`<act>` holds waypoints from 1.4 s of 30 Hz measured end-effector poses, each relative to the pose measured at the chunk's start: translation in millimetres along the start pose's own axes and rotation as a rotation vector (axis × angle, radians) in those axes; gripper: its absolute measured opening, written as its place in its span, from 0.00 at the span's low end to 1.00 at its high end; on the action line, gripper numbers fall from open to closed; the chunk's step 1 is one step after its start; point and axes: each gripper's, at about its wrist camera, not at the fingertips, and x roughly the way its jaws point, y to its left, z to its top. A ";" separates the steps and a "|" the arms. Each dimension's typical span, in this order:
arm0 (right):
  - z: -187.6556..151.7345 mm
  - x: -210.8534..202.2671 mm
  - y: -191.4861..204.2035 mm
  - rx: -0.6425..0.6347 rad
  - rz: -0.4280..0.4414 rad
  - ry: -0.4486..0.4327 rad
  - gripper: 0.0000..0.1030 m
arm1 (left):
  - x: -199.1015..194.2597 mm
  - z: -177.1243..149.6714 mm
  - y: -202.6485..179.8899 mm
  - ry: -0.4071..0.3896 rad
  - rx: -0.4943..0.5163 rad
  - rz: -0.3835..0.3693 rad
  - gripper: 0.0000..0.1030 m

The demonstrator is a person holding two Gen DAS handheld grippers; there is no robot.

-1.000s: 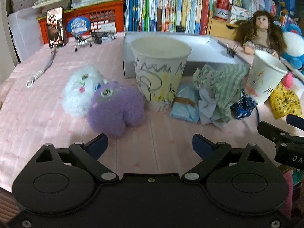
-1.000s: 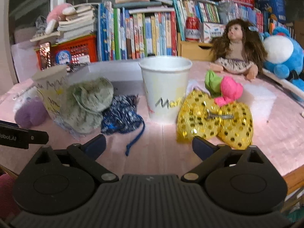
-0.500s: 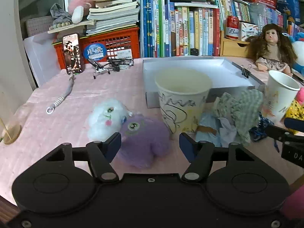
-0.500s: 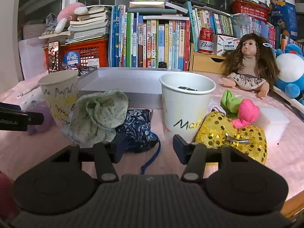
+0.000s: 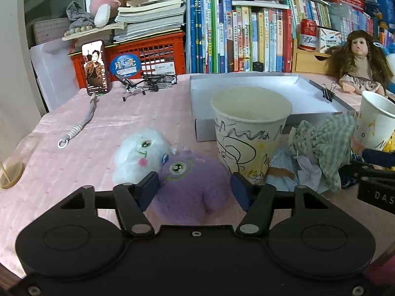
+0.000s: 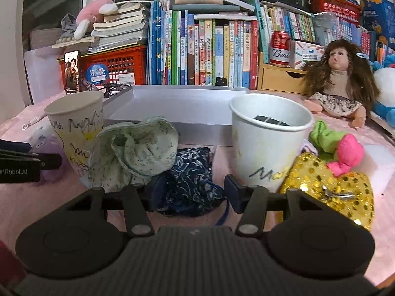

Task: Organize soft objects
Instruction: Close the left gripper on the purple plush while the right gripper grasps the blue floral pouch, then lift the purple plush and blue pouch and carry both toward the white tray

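In the left wrist view my left gripper [image 5: 193,190] is open, its fingers on either side of a purple plush toy [image 5: 190,187] lying on the pink cloth. A white plush toy [image 5: 139,155] lies against it at the left. A scribbled paper cup [image 5: 249,128] stands just behind. In the right wrist view my right gripper [image 6: 191,193] is open around a dark blue floral pouch [image 6: 191,185]. A green-speckled cloth [image 6: 138,153] lies left of the pouch, a white paper cup [image 6: 267,140] stands right of it, and a gold sequin bow [image 6: 328,190] lies beyond.
A white shallow box [image 5: 259,83] sits behind the cups. A green checked cloth [image 5: 323,145] and light blue cloth [image 5: 284,172] lie right of the scribbled cup. A doll [image 6: 340,86], books, a red crate [image 5: 150,51] and a phone [image 5: 95,66] line the back.
Both grippers moved forward and lower toward the table and narrowed their opening. The left one now straddles the purple plush, the right one the blue pouch.
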 end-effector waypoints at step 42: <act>-11.4 -47.7 -13.8 -0.093 0.011 0.059 0.69 | -20.0 -21.5 -11.5 0.048 0.028 -0.098 0.75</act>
